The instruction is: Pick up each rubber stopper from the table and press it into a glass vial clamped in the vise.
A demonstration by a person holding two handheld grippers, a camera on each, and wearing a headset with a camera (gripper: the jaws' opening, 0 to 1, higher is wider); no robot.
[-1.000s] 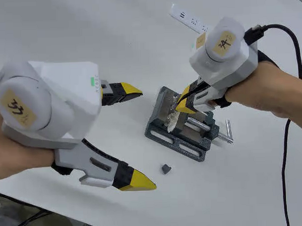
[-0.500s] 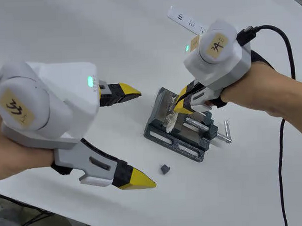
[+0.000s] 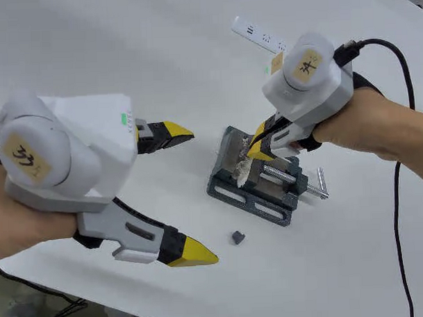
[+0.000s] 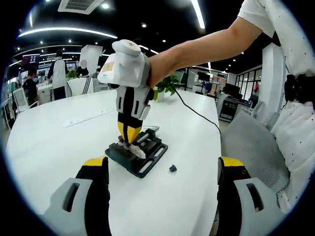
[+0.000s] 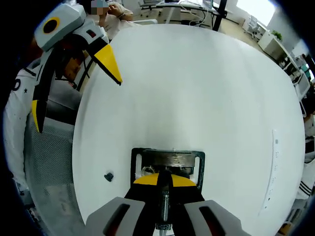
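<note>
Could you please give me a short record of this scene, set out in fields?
Left tongs: open, held apart from the vise
Right tongs: shut, tips at the top of the vial
Vial: clamped in the vise
Stopper: one loose on the table, near the vise
Power strip: on the table beyond the vise

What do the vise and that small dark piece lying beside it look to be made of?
The vise looks like cast metal with matte dark grey paint; its screw is bare and shiny. The small dark piece is probably rubber: dull black-grey, no glint, though too small to be sure.
</note>
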